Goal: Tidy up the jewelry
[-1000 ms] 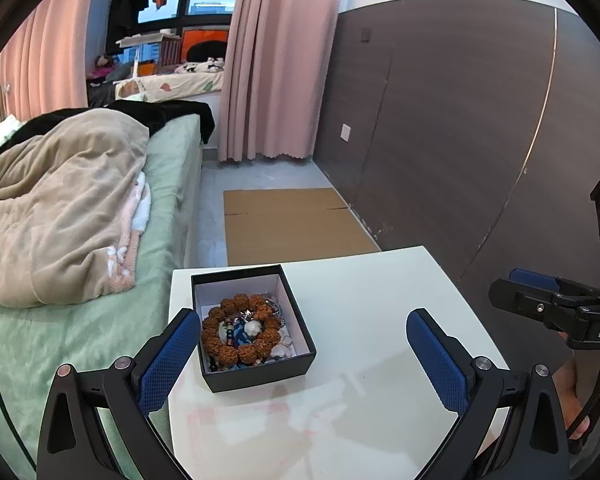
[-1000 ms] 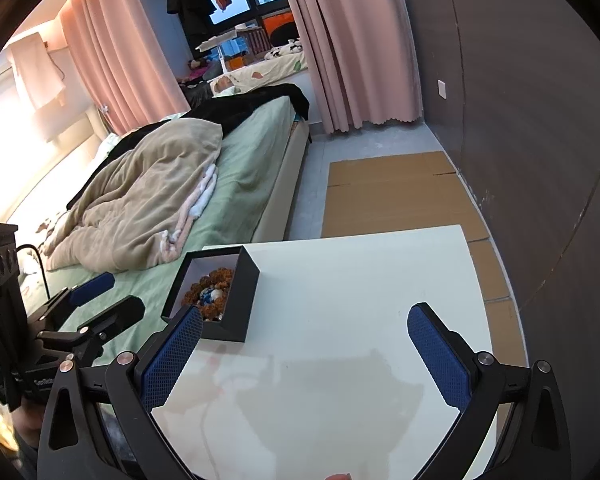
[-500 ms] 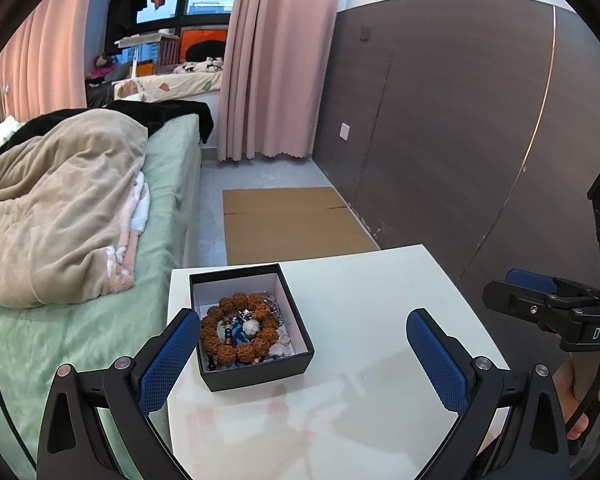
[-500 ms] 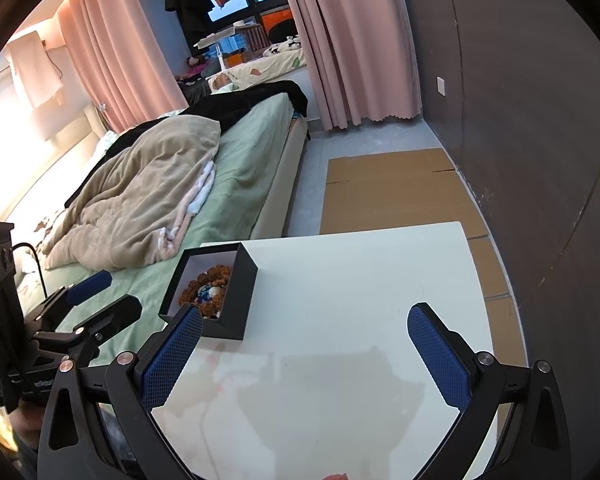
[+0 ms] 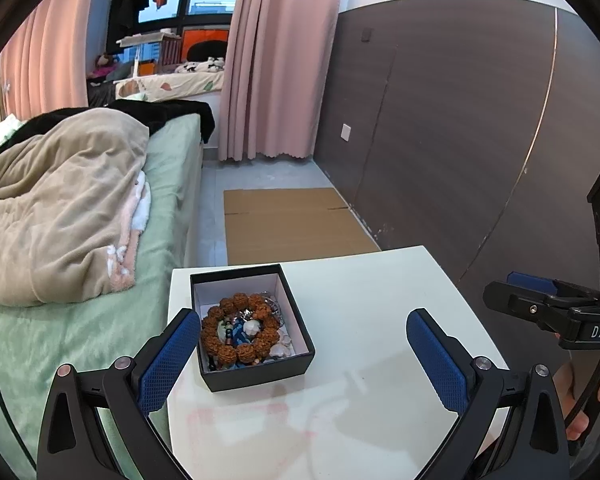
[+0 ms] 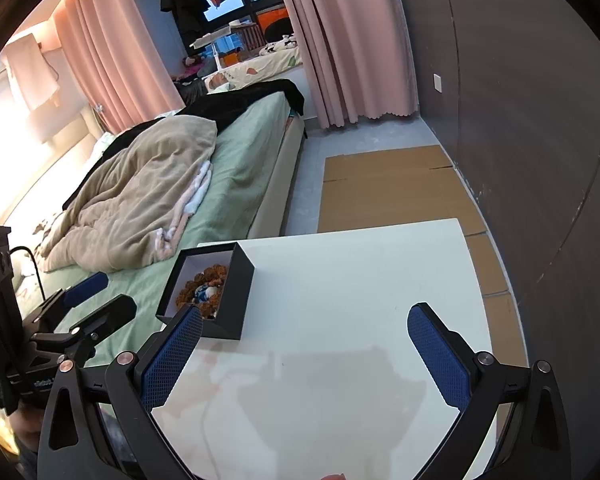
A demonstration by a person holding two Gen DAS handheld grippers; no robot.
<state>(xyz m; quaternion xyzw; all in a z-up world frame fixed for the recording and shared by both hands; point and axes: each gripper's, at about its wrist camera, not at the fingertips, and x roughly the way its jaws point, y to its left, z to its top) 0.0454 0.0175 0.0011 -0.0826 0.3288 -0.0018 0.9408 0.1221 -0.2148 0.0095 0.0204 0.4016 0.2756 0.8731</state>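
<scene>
- Over the near part of the white table [image 5: 380, 300], my left tongs [image 5: 304, 352] stand wide apart, blue pads facing each other with nothing between them.
- My right tongs [image 6: 304, 352] are spread just as wide above the bare tabletop, gripping nothing; in the left view they show at the right edge [image 5: 540, 308], with my fingers [image 5: 588, 412] curled on the handle below.
- The black jewelry box [image 5: 256, 368] sits open on the table's left portion, near the edge that faces the bed, just beyond my left pad [image 5: 168, 364].
- Inside the box lies a bracelet of knobbly brown beads [image 5: 236, 350] in a ring, with blue and white small pieces [image 5: 244, 330] in its middle and some pale bits by the right wall; I cannot tell these apart further.
- From the right view the box [image 6: 236, 300] shows its dark side wall, beads peeking over.
- Beyond the table: a green bed [image 5: 168, 184] with a beige blanket [image 5: 60, 208], flat cardboard [image 5: 292, 220] on the floor, pink curtains [image 5: 276, 60], and a dark panelled wall [image 5: 460, 120].
</scene>
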